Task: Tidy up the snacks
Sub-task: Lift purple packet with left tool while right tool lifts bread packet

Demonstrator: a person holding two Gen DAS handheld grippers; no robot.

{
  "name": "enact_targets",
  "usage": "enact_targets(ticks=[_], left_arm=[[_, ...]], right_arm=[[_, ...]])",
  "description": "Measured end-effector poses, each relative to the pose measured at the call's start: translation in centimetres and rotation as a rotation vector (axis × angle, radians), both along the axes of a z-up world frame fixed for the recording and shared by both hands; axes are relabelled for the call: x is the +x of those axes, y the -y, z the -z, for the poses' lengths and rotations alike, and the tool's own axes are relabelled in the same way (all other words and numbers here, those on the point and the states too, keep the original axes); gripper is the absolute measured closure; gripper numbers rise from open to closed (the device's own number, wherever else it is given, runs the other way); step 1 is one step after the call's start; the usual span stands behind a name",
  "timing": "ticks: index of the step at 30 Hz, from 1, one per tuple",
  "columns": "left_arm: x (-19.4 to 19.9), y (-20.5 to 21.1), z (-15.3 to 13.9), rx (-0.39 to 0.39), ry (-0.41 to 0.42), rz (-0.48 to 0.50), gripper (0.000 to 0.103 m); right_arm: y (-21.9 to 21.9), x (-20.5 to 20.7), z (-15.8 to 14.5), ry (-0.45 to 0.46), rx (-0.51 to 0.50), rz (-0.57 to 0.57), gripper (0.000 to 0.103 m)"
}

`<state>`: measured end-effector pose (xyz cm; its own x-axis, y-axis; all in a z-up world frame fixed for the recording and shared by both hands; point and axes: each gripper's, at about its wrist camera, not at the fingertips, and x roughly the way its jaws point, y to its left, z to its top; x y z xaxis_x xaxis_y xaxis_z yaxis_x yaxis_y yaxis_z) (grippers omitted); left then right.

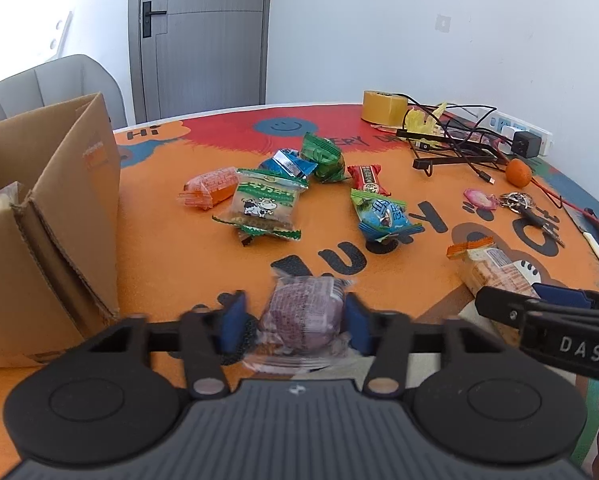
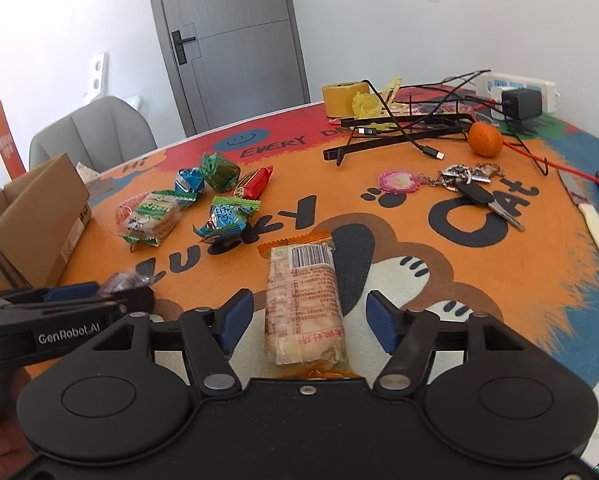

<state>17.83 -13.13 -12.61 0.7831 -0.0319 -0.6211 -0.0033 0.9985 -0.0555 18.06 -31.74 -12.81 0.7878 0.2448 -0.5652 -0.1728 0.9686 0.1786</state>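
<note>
A purple-wrapped snack [image 1: 303, 316] is seen between the narrowly parted pads of the left gripper [image 1: 297, 322], firm contact not being discernible, while the right gripper [image 2: 309, 320] is held half open astride an orange-wrapped biscuit pack [image 2: 303, 300] lying untouched on the table mat [image 2: 499, 280].

Both wrist cameras look forward and downward over their own fingers, low and close above the printed table [image 1: 203, 252]. They share the snack pile [image 1: 259, 196] and far clutter.
</note>
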Motion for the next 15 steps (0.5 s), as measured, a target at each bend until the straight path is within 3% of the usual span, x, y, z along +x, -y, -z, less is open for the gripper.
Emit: enact_targets(ticks=[3, 4, 5, 6, 15], left_arm=[[0.0, -0.4, -0.2, -0.022, -0.007, 0.000, 0.068], [-0.1, -0.6, -0.2, -0.030, -0.009, 0.001, 0.069], [-0.2, -0.7, -0.3, -0.037, -0.012, -0.002, 0.070], [-0.2, -0.8, -0.4, -0.044, -0.013, -0.005, 0.070], [-1.6, -1.9, -2.3, -0.069, 0.033, -0.023, 0.071]], right_arm=[[-0.3, 0.1, 0.0, 0.007, -0.017, 0.003, 0.044], [-0.4, 0.1, 0.0, 0.011, -0.025, 0.004, 0.049], [-0.5, 0.1, 0.0, 0.014, -0.035, 0.002, 0.062], [-0.6, 0.1, 0.0, 0.015, -0.039, -0.004, 0.066], [-0.8, -0.8, -1.5, 0.057, 0.001, -0.025, 0.066]])
